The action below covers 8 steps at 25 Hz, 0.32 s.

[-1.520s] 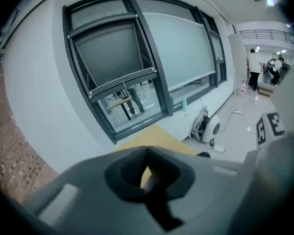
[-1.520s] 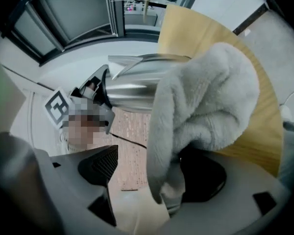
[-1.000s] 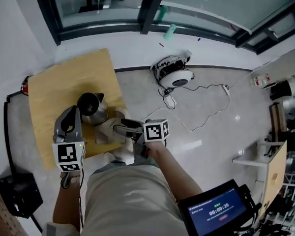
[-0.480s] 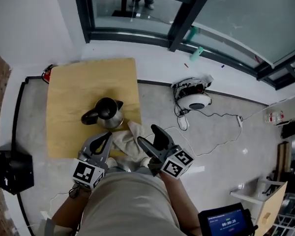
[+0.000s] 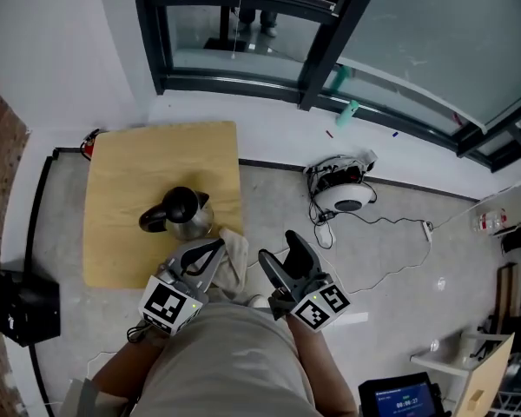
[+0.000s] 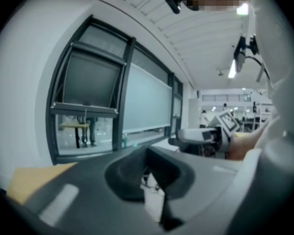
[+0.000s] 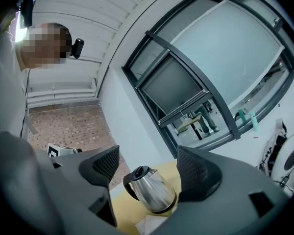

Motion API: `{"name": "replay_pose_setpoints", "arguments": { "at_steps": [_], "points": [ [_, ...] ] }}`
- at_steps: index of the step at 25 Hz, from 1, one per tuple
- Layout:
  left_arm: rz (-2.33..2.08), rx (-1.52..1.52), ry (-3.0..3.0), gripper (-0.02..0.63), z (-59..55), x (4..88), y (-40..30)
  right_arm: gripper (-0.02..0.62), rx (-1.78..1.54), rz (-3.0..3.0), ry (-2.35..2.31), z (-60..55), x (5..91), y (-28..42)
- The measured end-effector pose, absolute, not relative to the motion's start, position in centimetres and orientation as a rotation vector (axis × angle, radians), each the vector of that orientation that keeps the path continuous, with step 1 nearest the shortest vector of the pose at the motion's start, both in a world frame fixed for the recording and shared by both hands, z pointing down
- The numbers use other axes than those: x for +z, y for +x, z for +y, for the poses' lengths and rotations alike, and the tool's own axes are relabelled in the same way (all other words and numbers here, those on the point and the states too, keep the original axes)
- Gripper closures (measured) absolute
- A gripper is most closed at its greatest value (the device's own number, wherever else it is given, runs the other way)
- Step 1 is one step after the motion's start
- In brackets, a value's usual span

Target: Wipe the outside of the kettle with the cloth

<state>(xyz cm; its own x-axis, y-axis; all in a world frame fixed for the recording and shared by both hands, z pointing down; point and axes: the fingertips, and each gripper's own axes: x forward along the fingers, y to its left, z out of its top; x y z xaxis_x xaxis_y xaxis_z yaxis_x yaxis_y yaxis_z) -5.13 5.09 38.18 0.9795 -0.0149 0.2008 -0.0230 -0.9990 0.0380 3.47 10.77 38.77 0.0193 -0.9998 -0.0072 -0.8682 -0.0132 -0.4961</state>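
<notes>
- My left hand-held gripper (image 5: 210, 252) is clamped on the white cloth (image 5: 235, 263), near the corner of the wooden bench (image 5: 130, 168).
- My right hand-held gripper (image 5: 282, 254) is empty, its jaws wide apart.
- The steel kettle (image 5: 181, 214) stands upright on the bench, just beyond the cloth.

The person is wearing a pale beige, short-sleeved shirt (image 5: 221, 363). Just ahead of the shirt, the left gripper (image 5: 207, 254) and right gripper (image 5: 282, 252) are showing dark grey moulded bodies, each carrying a white cube (image 5: 169, 305) with black square markers at its shirt-side end.
</notes>
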Motion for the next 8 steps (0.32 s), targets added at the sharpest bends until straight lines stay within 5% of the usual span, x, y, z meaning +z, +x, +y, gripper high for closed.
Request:
{"name": "replay_pose_setpoints", "arguments": {
  "at_steps": [8],
  "points": [
    [0.021,0.32,3.099,0.618,6.0,37.8,-3.3,0.221,-0.447,1.858,-2.034,12.7,38.5,4.5]
  ]
}}
